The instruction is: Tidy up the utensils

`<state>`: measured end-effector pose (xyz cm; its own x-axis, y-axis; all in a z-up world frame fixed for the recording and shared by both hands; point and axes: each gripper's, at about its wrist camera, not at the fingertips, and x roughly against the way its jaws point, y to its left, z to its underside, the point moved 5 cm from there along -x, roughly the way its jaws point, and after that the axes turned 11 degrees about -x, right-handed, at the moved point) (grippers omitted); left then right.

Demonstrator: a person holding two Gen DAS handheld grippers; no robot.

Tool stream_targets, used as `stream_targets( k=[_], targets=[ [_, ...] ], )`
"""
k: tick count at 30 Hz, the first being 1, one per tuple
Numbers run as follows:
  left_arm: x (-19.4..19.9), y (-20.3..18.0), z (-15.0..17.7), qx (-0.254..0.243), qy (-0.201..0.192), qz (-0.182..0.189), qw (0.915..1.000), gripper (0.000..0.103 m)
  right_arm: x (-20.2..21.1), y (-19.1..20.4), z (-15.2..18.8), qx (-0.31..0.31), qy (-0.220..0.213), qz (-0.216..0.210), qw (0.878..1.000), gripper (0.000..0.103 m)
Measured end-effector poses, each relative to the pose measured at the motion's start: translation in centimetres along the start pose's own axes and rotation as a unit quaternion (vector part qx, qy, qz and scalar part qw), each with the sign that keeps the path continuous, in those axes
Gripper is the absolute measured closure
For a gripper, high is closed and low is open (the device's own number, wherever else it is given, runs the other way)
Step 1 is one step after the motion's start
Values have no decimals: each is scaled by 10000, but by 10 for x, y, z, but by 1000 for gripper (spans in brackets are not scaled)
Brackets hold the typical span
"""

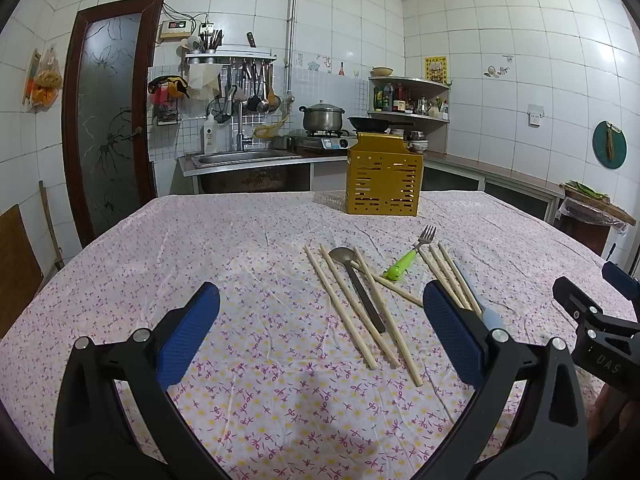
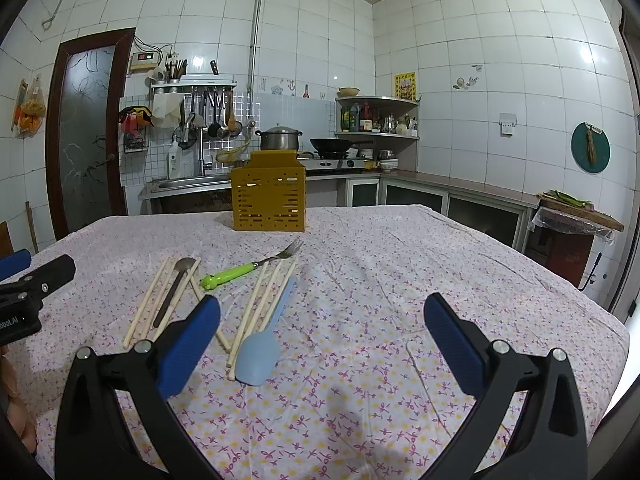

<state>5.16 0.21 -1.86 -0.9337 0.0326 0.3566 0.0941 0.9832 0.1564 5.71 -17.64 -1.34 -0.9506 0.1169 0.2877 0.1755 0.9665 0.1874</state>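
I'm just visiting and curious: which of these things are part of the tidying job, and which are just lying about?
Part of the job:
chopsticks
metal spoon
green-handled fork
blue spatula
yellow holder

Just lying about:
pot
wok
hanging ladles
shelf bottles

The left gripper's finger (image 1: 452, 332) hides the chopsticks' (image 1: 448, 276) near ends; the yellow holder's (image 2: 269, 196) inside is unseen.

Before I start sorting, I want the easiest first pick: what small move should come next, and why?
Probably lower the open right gripper toward the pale blue silicone spatula. It lies nearest that gripper, at the edge of the pile, its head on bare cloth, and the yellow perforated utensil holder stands upright beyond.
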Motion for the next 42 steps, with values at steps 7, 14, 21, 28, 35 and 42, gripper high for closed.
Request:
stream_targets(
  k=[7,14,21,28,35,42],
  targets=[
    [0,0,0,-4,-1,1,10000,5,0,-1,-1,2,4,3,10000,4],
    [-1,0,1,6,21,28,10000,5,0,-1,0,1,20,8,10000,4],
    [-8,-2,1,22,315,222,9993,5,-10,0,-4,-44,452,-161,9988,4],
    [-40,9,-19,191,811,277,9961,5,-47,10,-30,155,685,-15,9975,4],
    [-89,19,-38,329,1363,512,9888,5,-99,21,-42,257,1238,-53,9920,4],
    [-149,22,-35,276,2046,367,9778,5,-171,22,-21,423,2255,232,9730,4]
  ],
)
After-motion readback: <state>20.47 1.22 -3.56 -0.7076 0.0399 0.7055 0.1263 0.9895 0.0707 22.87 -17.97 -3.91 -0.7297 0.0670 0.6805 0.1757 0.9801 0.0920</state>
